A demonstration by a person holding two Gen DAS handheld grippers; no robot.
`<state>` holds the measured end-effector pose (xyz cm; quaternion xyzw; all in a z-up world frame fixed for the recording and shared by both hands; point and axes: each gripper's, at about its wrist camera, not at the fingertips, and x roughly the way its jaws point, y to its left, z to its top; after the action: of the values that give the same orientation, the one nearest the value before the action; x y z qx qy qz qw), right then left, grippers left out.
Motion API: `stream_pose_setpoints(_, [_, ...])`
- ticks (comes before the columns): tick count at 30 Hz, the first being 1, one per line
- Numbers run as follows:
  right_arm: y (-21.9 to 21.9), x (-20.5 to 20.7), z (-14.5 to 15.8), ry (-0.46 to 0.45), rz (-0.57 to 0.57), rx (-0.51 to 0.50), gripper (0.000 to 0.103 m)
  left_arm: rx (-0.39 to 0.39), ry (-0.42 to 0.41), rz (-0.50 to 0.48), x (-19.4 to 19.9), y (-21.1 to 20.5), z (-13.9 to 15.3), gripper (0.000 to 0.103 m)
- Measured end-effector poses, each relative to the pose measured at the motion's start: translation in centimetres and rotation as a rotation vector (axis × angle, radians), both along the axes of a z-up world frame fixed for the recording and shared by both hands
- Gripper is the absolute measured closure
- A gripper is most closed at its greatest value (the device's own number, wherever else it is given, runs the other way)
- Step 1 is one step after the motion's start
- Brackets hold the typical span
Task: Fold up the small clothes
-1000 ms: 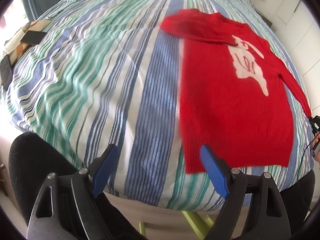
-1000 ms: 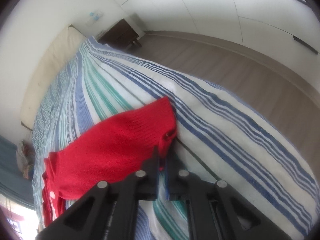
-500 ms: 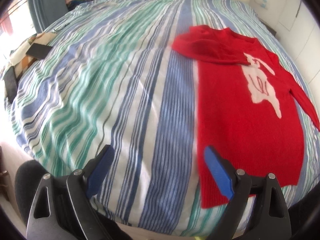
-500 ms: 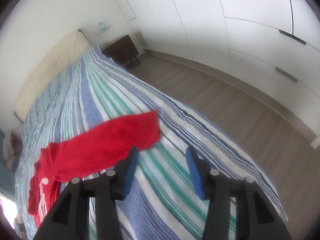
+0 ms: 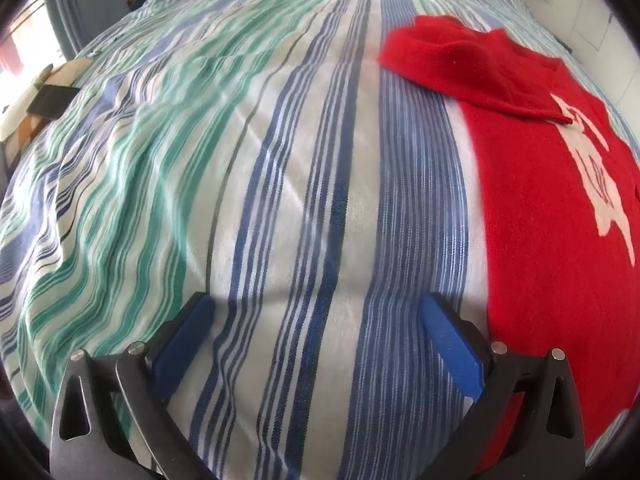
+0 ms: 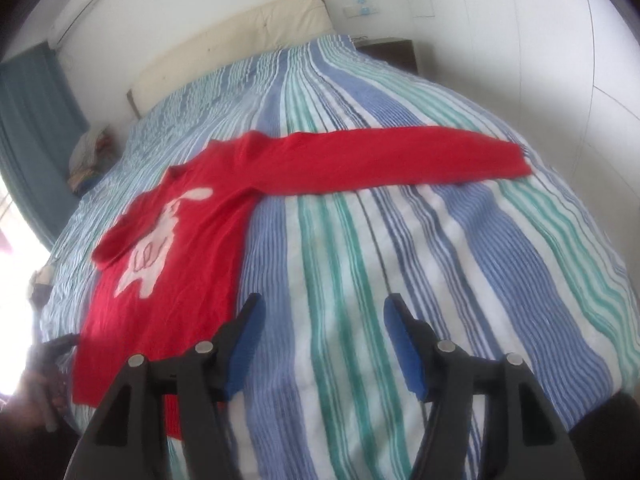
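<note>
A red sweater (image 5: 540, 240) with a white animal motif lies flat on the striped bedspread (image 5: 280, 160). One sleeve (image 5: 460, 64) is folded across its chest. In the right wrist view the sweater (image 6: 188, 292) lies at the left, and its other sleeve (image 6: 380, 156) stretches straight out to the right. My left gripper (image 5: 316, 308) hangs low over bare bedspread just left of the sweater's hem, its jaws opening wide with nothing in them. My right gripper (image 6: 323, 308) is over the bedspread (image 6: 400, 260) right of the sweater's body, its jaws opening and empty.
A cream headboard (image 6: 240, 36) and a dark nightstand (image 6: 388, 52) stand at the far end, white cupboard doors to the right. A blue curtain (image 6: 36, 120) and a clothes pile (image 6: 88, 152) are at the left. A dark flat object (image 5: 52, 100) lies off the bed's left side.
My right gripper has let go of the sleeve cuff, opened and swung back towards the sweater's body; the sleeve lies stretched out. My left gripper has sunk closer to the bed and opened wider.
</note>
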<state>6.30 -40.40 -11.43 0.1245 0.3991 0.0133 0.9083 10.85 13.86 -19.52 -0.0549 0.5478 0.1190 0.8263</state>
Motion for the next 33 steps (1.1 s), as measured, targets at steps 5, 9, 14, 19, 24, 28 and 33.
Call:
stream_pose_setpoints(5, [2.0, -1.1, -0.6, -0.021, 0.043, -0.055, 0.042, -0.064, -0.158, -0.072, 1.0, -1.7, 7.3, 0.002])
stream_pose_setpoints(9, [2.3, -1.0, -0.5, -0.043, 0.047, -0.047, 0.041, -0.004, -0.212, -0.348, 6.8, -7.6, 11.7, 0.002])
stream_pose_setpoints(14, [2.5, -0.5, -1.2, -0.022, 0.065, -0.018, 0.041, 0.172, -0.137, -0.63, 13.7, -15.8, 8.8, 0.003])
stream_pose_setpoints(19, [2.8, -1.0, -0.9, -0.03, 0.067, -0.014, 0.041, 0.251, 0.01, -0.663, 17.6, -18.8, 3.5, 0.024])
stream_pose_setpoints(24, [3.3, -1.0, -1.1, -0.024, 0.096, -0.01, 0.041, 0.102, -0.028, -0.542, 19.7, -17.0, 3.6, 0.097])
stream_pose_setpoints(28, [4.2, -0.8, -1.2, -0.023, 0.135, -0.022, 0.041, -0.047, -0.206, -0.376, 18.2, -11.0, 9.0, 0.097])
stream_pose_setpoints(33, [4.5, -1.0, -1.2, -0.034, 0.149, -0.026, 0.041, -0.169, -0.343, 0.034, 13.8, 5.5, 13.4, 0.097])
